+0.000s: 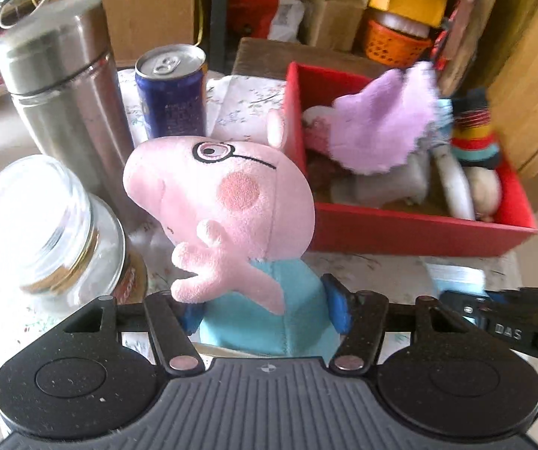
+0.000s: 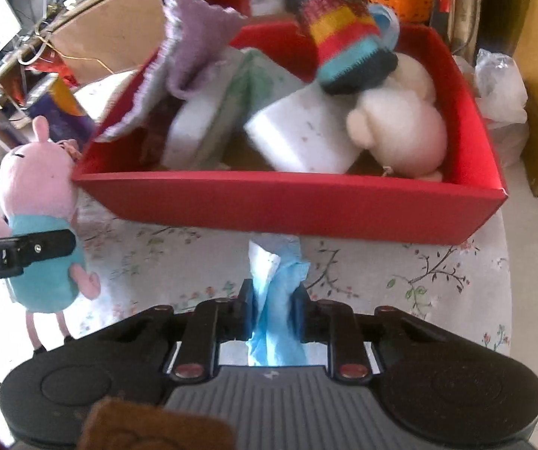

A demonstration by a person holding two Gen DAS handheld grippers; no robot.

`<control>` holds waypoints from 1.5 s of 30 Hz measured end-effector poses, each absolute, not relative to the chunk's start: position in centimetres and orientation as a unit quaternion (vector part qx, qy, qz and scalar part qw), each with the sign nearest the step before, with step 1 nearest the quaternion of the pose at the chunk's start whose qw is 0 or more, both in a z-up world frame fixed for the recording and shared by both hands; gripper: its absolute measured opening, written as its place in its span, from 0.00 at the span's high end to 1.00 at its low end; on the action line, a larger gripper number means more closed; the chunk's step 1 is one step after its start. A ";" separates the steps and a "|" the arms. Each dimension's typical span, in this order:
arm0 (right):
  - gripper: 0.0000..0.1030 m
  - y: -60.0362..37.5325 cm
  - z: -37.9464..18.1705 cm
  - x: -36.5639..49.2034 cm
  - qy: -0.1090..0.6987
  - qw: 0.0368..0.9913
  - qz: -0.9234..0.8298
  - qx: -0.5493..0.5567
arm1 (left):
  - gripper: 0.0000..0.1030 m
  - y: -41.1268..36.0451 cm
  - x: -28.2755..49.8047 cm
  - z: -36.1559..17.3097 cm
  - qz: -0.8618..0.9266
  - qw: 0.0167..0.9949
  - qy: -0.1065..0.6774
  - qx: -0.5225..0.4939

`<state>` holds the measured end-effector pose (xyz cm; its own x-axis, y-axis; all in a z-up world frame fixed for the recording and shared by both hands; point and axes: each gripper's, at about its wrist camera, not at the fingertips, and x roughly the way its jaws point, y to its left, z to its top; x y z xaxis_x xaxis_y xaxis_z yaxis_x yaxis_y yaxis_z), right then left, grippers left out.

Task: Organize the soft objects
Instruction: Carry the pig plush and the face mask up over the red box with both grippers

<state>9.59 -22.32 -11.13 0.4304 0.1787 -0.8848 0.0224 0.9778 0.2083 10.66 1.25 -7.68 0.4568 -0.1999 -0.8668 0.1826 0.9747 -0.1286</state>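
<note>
while the left gripper (image 1: 265, 309) sits around the pig plush (image 1: 227, 202), its 2 blue pads press the plush's teal body from either side, so the jaws are part spread and pinching the toy. the plush is upright, pink head above the pads, glasses stitched on the face, 1 arm sticking out toward the glass jar (image 1: 49, 228). in the right wrist view the same plush hangs at the left edge with thin legs dangling, its head just beside the corner of the red box (image 2: 291, 202).

right gripper (image 2: 274, 309): jaws pressed close together on a crumpled light blue cloth (image 2: 278, 288), which pokes up between the pads toward the box's near wall.

red box holds a lilac cloth (image 2: 194, 41) draped over its left rim, 2 white sponge blocks (image 2: 298, 131), a cream plush (image 2: 403, 127) and a striped knit sock (image 2: 343, 41) lying on top. some blur on the box contents; finer detail cannot be told.

left of the plush in the left wrist view: steel flask (image 1: 62, 86), blue drink can (image 1: 173, 90), the clear glass jar nearest the camera. all stand on a floral tablecloth (image 2: 400, 281).

background: cardboard boxes, an orange basket (image 1: 394, 43), cluttered shelves.
</note>
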 end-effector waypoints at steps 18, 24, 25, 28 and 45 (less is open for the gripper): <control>1.00 -22.1 -1.7 6.0 0.427 0.876 0.133 0.182 | 0.39 -0.2 6.7 -2.0 -0.183 0.879 0.438 -0.041; 1.00 -23.1 2.3 5.1 0.359 0.906 0.121 0.188 | 0.39 -1.6 6.8 0.4 -0.184 0.902 0.391 -0.022; 1.00 -23.2 3.0 4.9 0.348 0.912 0.115 0.185 | 0.38 -1.8 7.0 0.8 -0.181 0.907 0.381 -0.017; 1.00 -23.7 4.5 4.2 0.312 0.928 0.099 0.177 | 0.38 -2.4 7.5 2.0 -0.177 0.918 0.355 -0.011; 1.00 -23.6 4.9 7.1 0.271 0.951 0.051 0.141 | 0.37 -4.9 11.6 2.6 -0.169 0.932 0.322 0.004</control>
<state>7.13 -23.64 4.89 0.8475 0.1742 -0.5014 -0.0215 0.9551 0.2955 11.59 -4.92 2.57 0.7355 -0.3122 -0.6013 0.3172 0.9429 -0.1016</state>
